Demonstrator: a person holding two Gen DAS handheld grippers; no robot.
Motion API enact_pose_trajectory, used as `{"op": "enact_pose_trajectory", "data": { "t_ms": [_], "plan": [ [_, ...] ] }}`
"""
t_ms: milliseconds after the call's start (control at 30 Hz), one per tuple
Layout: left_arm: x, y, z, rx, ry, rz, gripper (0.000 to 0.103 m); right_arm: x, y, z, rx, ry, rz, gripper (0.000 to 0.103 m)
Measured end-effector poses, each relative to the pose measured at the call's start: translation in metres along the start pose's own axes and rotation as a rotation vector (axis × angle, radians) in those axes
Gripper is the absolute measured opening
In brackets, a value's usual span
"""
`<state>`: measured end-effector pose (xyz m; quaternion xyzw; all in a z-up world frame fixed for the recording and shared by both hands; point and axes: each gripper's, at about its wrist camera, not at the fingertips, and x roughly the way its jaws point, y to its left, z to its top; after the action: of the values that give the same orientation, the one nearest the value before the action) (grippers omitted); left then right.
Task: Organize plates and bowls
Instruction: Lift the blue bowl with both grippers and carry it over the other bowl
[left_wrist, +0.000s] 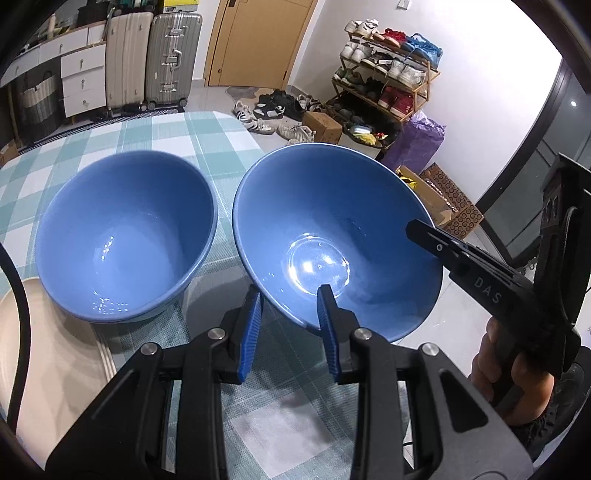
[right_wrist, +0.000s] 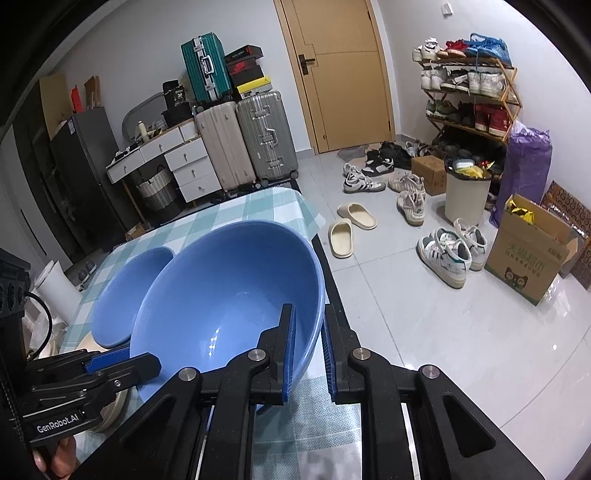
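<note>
Checked teal-and-white tablecloth (left_wrist: 155, 136) covers the table, with suitcases and a shoe rack behind it. Two glossy blue ceramic bowls are there. One blue bowl (left_wrist: 125, 236) rests on the cloth. The second bowl (left_wrist: 332, 229) is tilted beside it, above the cloth. The left gripper (left_wrist: 290, 295) is clamped on its near rim, and the right gripper (right_wrist: 309, 319) is closed on its right rim.

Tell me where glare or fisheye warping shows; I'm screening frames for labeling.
Left wrist view: bright glare patches in the held blue bowl, smaller glints in the second bowl; door and walls curve. Right wrist view: one small glint in the bowl, sheen on floor tiles, dark vignette at corners.
</note>
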<state>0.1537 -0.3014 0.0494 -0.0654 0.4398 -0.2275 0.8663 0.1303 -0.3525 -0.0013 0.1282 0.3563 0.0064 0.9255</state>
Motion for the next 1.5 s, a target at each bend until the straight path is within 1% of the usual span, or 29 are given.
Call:
{"op": "enact_pose_trajectory", "data": {
  "t_ms": [167,367,833,1200,1500],
  "plan": [
    [-0.020,-0.001,0.003,0.009,-0.023,-0.015,0.027,-0.014,0.009,0.005,-0.022,-0.016,-0.021,0.014],
    [-0.043,0.004,0.005,0.017,-0.033,-0.020,0.027,-0.025,0.021,0.010,-0.036,-0.023,-0.039,0.015],
    [-0.093,0.017,0.014,-0.005,-0.086,-0.024,0.027,-0.045,0.061,0.024,-0.093,-0.065,-0.039,0.016],
    [-0.125,0.032,0.018,-0.033,-0.116,-0.015,0.027,-0.046,0.087,0.035,-0.139,-0.077,-0.024,0.018],
    [-0.132,0.055,0.028,-0.062,-0.122,0.016,0.027,-0.029,0.111,0.043,-0.182,-0.059,0.004,0.019]
  ]
}}
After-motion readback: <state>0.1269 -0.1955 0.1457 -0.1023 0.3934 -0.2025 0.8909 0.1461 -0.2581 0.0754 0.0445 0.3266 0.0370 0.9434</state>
